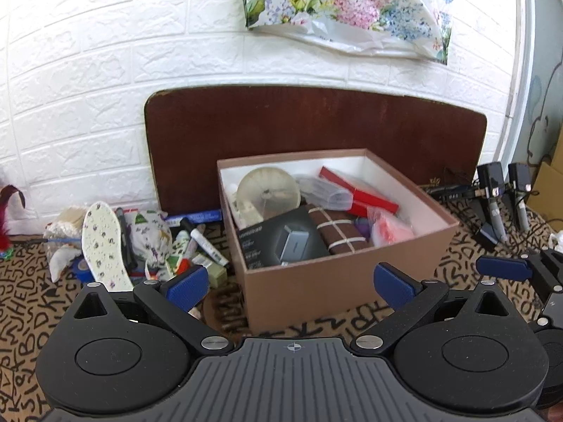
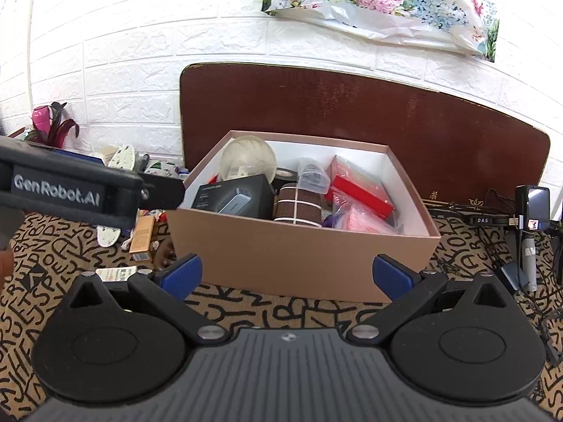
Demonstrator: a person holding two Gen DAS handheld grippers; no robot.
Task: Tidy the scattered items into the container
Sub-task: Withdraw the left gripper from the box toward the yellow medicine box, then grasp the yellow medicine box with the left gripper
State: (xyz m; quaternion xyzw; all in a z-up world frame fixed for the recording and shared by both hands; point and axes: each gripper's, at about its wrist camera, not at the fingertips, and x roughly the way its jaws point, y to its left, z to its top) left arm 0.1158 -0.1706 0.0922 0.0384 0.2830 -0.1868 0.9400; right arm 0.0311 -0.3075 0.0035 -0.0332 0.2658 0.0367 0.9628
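A brown cardboard box [image 1: 334, 274] [image 2: 299, 256] stands on the patterned mat, holding a round clear fan [image 1: 268, 191], a black carton [image 1: 281, 242], a brown strapped bundle [image 1: 337, 232] and red packets [image 1: 362, 193]. Left of it lies a heap: a floral insole [image 1: 103, 242], white markers [image 1: 206, 242], a floral pouch [image 1: 149, 235]. My left gripper [image 1: 293, 286] is open and empty in front of the box's near corner. My right gripper [image 2: 286, 276] is open and empty before the box's front wall. The left gripper's body [image 2: 70, 190] crosses the right wrist view at left.
A dark wooden board [image 1: 316, 123] leans on the white brick wall behind the box. Black stands and cables [image 1: 499, 193] sit to the right. A small orange carton [image 2: 142, 237] lies left of the box. A floral plastic bag [image 1: 352, 7] hangs on the wall.
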